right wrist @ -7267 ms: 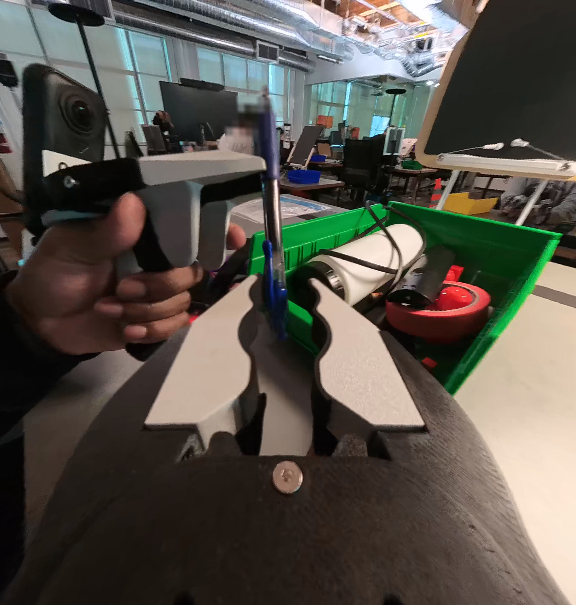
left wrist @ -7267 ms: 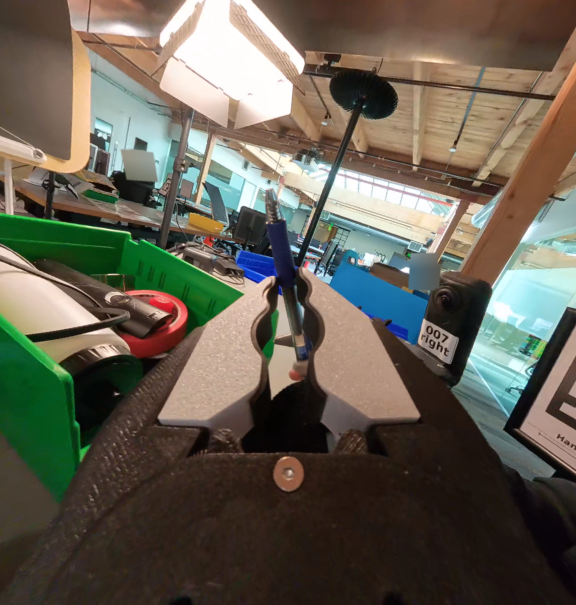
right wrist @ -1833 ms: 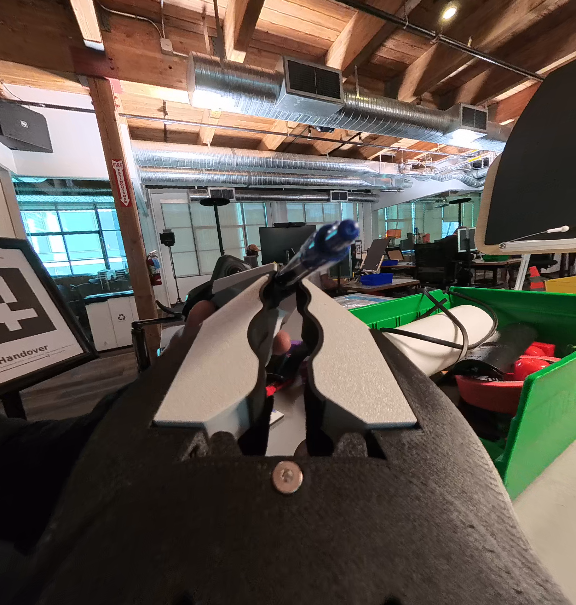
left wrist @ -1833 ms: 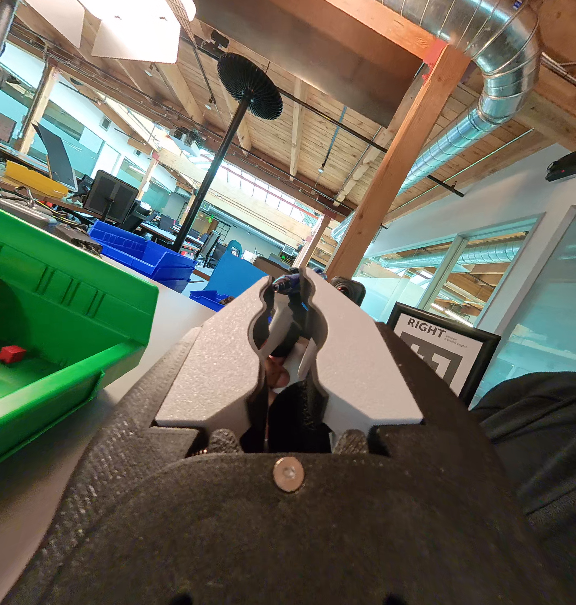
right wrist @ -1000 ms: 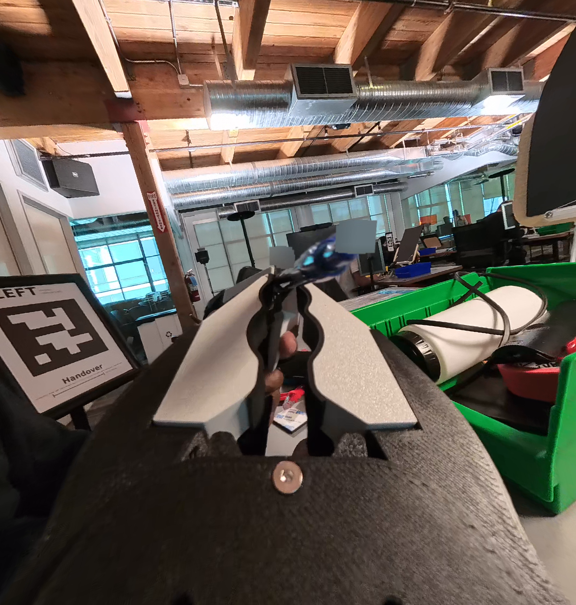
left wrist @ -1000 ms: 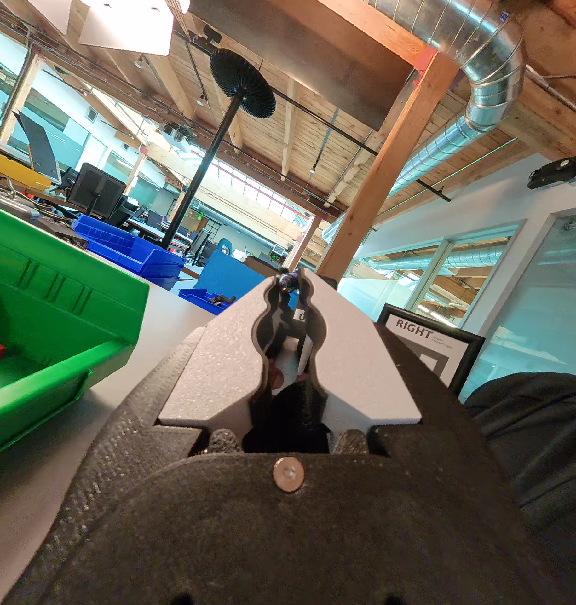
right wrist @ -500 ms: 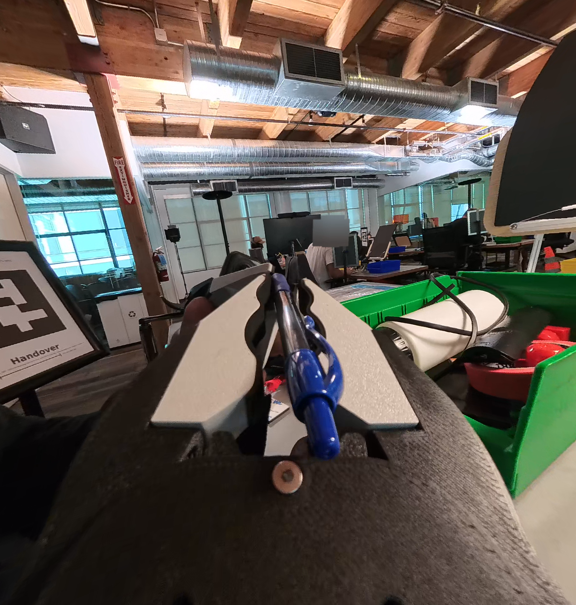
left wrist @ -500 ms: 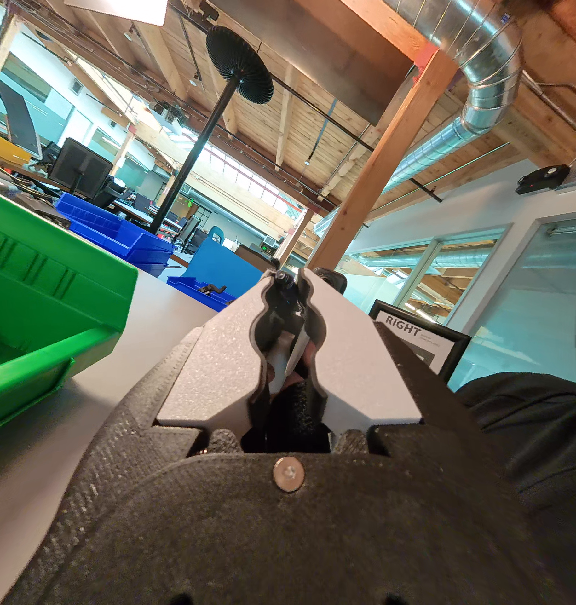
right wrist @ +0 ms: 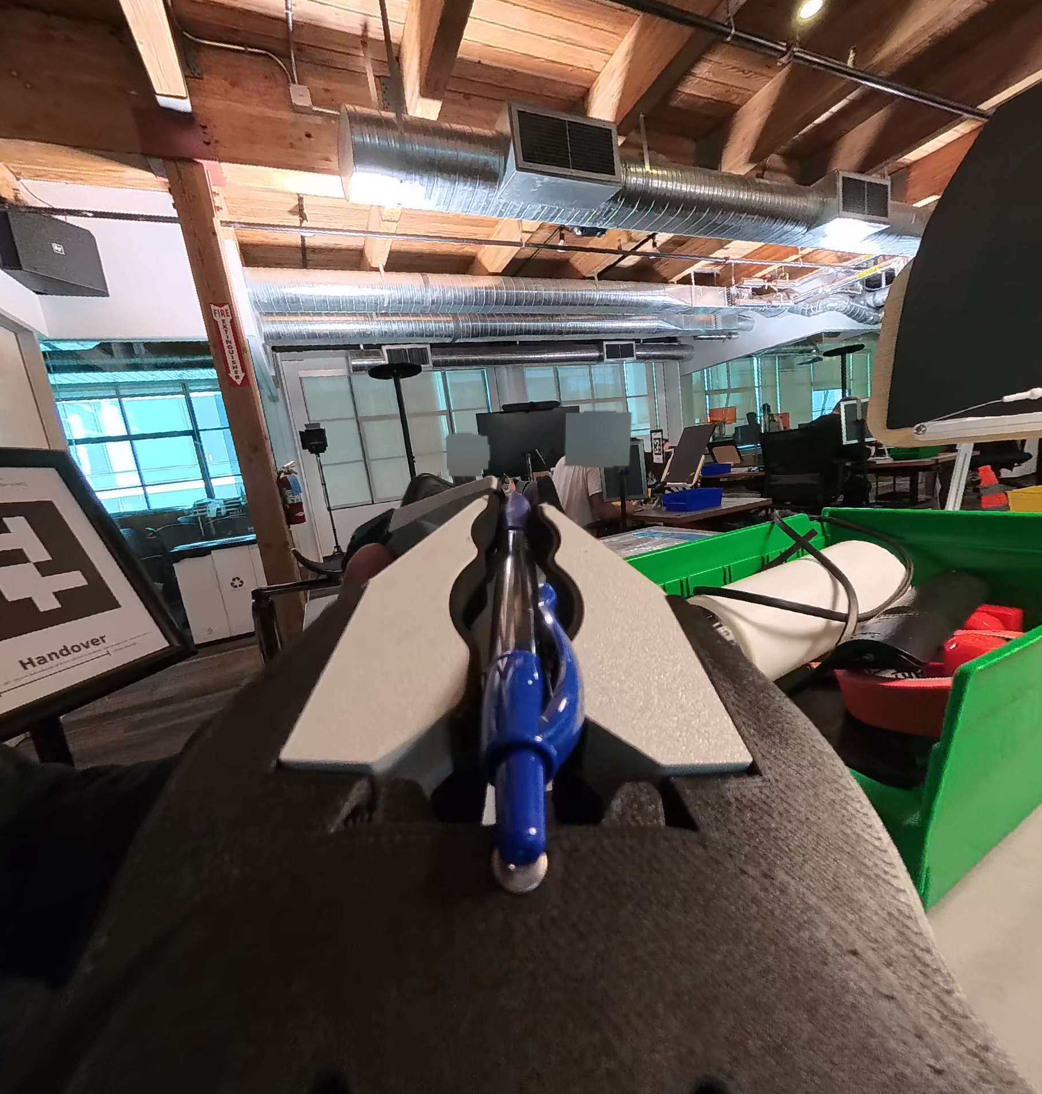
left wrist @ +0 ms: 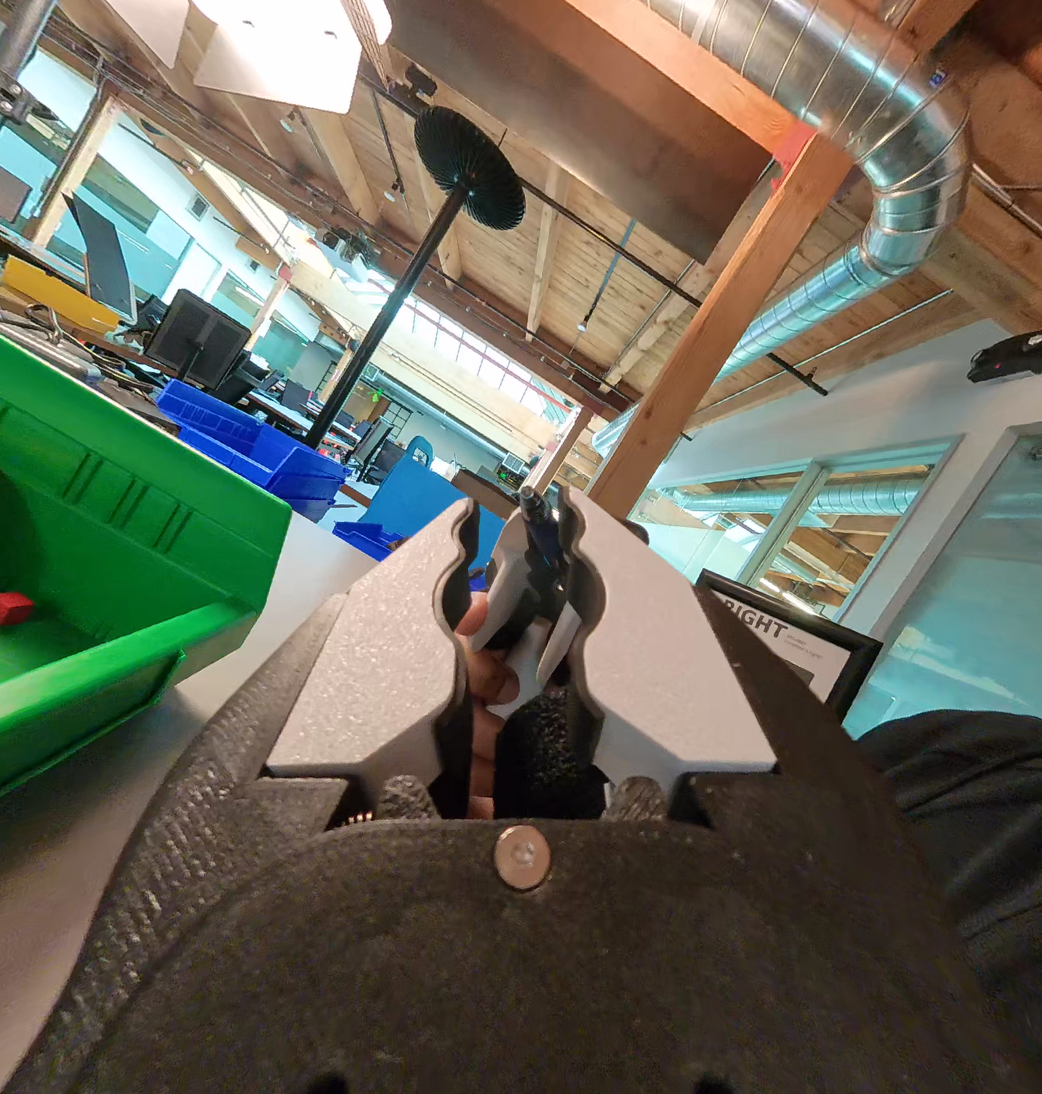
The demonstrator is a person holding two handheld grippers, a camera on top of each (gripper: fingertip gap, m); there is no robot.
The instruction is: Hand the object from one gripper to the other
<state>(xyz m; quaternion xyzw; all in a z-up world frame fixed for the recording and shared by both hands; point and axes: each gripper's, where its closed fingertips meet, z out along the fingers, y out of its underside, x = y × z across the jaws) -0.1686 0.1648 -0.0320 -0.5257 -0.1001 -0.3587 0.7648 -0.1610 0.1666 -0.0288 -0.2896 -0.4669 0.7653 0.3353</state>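
The right tool [right wrist: 515, 509] was clamped on the pen [right wrist: 527, 698], whose length only its view showed; the left tool [left wrist: 518, 503] stood apart around the tip, green bin [left wrist: 122, 533] to its left on the desk [left wrist: 45, 876].

My gripper fingers [right wrist: 637, 645] are speckled grey on a black textured body. The pen [right wrist: 527, 698] is blue with a clear barrel. The bin [right wrist: 1004, 716] is green.

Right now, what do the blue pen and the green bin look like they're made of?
The blue pen looks like plastic: a glossy blue clip and plunger end with highlights, a see-through barrel, and a darker, matte grip section, possibly rubber. The green bin looks like moulded plastic, evenly coloured with a slight sheen and, in the left wrist view, stiffening ribs along its wall.
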